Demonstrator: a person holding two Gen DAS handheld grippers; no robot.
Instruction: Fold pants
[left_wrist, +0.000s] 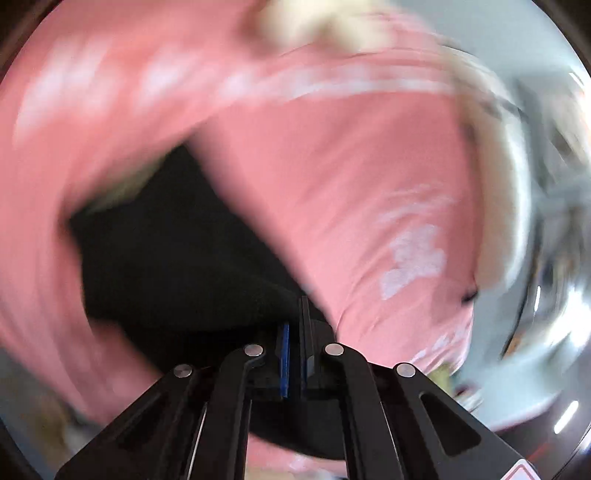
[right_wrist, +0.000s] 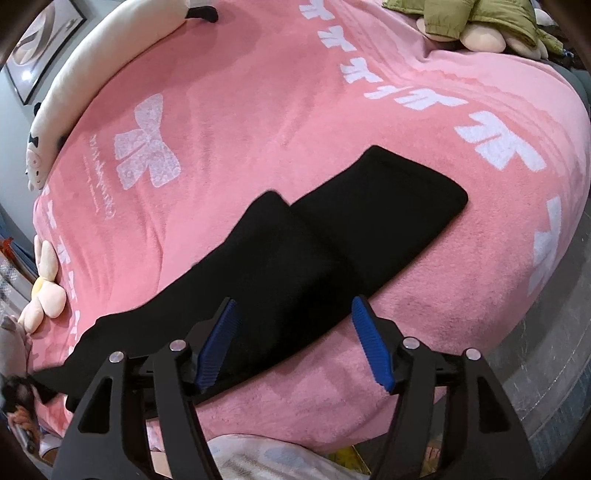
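Black pants (right_wrist: 314, 236) lie lengthwise across a pink blanket (right_wrist: 258, 110), with one end folded over near the middle. My right gripper (right_wrist: 293, 300) hovers open over the pants' near edge, and its blue pads (right_wrist: 369, 343) touch nothing. In the blurred left wrist view my left gripper (left_wrist: 294, 321) has its blue pads pressed together. The black pants (left_wrist: 166, 251) drape around and beneath the fingers, so the grip looks shut on the cloth. At the lower left of the right wrist view, that end of the pants is drawn up off the blanket.
The pink blanket (left_wrist: 332, 166) covers a bed. A long white plush (right_wrist: 92, 74) lies along the far left edge, a flower plush (right_wrist: 44, 291) at the left, and a green plush (right_wrist: 480, 18) at the far right. A framed picture (right_wrist: 40, 40) hangs on the wall.
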